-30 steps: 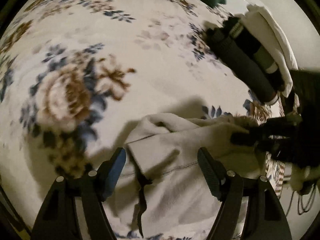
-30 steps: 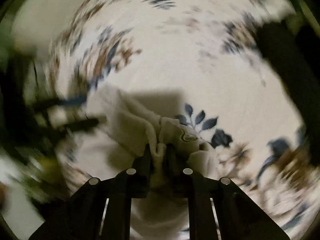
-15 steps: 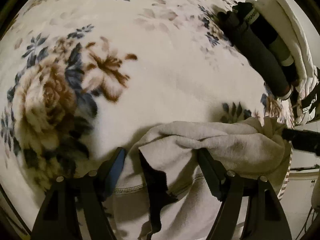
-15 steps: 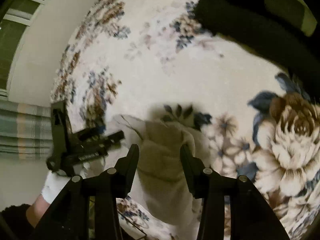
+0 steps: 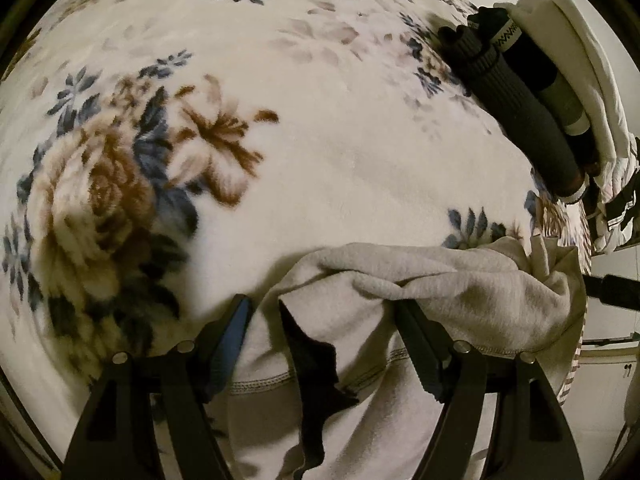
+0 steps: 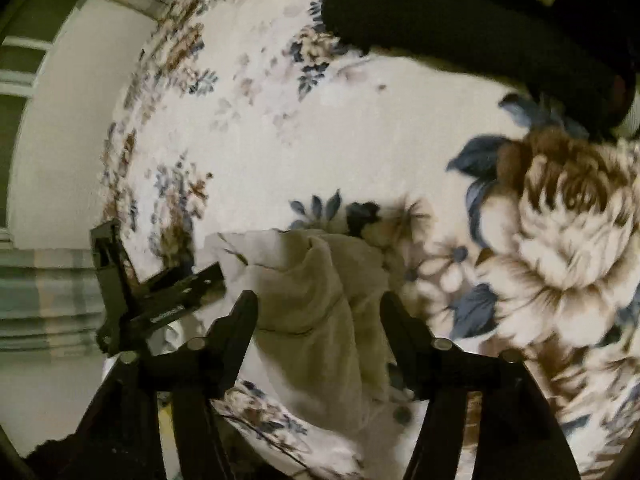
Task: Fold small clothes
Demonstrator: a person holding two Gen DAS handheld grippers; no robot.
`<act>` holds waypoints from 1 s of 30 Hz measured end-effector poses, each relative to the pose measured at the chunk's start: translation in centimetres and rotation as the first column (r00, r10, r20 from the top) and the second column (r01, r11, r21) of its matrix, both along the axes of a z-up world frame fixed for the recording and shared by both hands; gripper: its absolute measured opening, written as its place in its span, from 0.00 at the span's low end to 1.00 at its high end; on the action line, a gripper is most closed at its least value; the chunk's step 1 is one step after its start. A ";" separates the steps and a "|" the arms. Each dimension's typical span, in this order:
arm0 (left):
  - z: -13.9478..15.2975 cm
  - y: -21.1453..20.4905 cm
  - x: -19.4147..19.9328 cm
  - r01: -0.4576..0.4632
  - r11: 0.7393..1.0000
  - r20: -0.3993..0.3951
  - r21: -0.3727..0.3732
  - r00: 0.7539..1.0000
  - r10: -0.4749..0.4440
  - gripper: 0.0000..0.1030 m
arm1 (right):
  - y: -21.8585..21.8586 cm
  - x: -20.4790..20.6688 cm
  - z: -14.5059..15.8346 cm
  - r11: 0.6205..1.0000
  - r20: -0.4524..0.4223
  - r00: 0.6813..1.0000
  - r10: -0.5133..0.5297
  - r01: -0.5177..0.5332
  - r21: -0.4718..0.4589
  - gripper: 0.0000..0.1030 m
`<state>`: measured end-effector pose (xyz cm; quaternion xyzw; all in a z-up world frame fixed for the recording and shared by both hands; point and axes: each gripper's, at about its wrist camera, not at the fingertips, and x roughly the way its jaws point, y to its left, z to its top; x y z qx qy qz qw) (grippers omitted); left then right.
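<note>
Right gripper (image 6: 318, 308) just opening over garment (image 6: 320, 320) near blanket (image 6: 280, 128) edge.

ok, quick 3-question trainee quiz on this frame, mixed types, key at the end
1. True or false: the right gripper is clamped on the beige garment.
2. What lies beside the white folded cloth at the blanket's far right edge? A) rolled dark socks B) a book C) a cup
3. Fill in: the left gripper's jaws stand ___, with garment fabric between them.

Key: 1 false, its jaws have just been opening and the pads stand clear of the fabric; 2 A, the rolled dark socks; 3 open.
</note>
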<state>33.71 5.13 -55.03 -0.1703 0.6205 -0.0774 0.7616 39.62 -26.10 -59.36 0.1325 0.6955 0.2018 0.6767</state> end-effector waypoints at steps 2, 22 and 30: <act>0.1 0.0 0.0 0.001 1.000 0.002 0.006 1.000 -0.001 0.70 | 0.4 -0.3 -0.6 1.000 -0.011 1.000 -0.002 0.002 0.019 0.56; 1.1 1.7 -1.0 -0.094 0.993 -0.006 0.075 0.996 0.094 0.72 | -2.3 3.5 -2.8 0.989 0.068 0.986 -0.150 0.149 0.023 0.01; 4.2 1.5 -1.4 -0.088 0.992 0.049 0.093 0.995 0.084 0.72 | 0.1 0.3 0.6 0.992 0.077 0.997 -0.028 0.019 0.121 0.61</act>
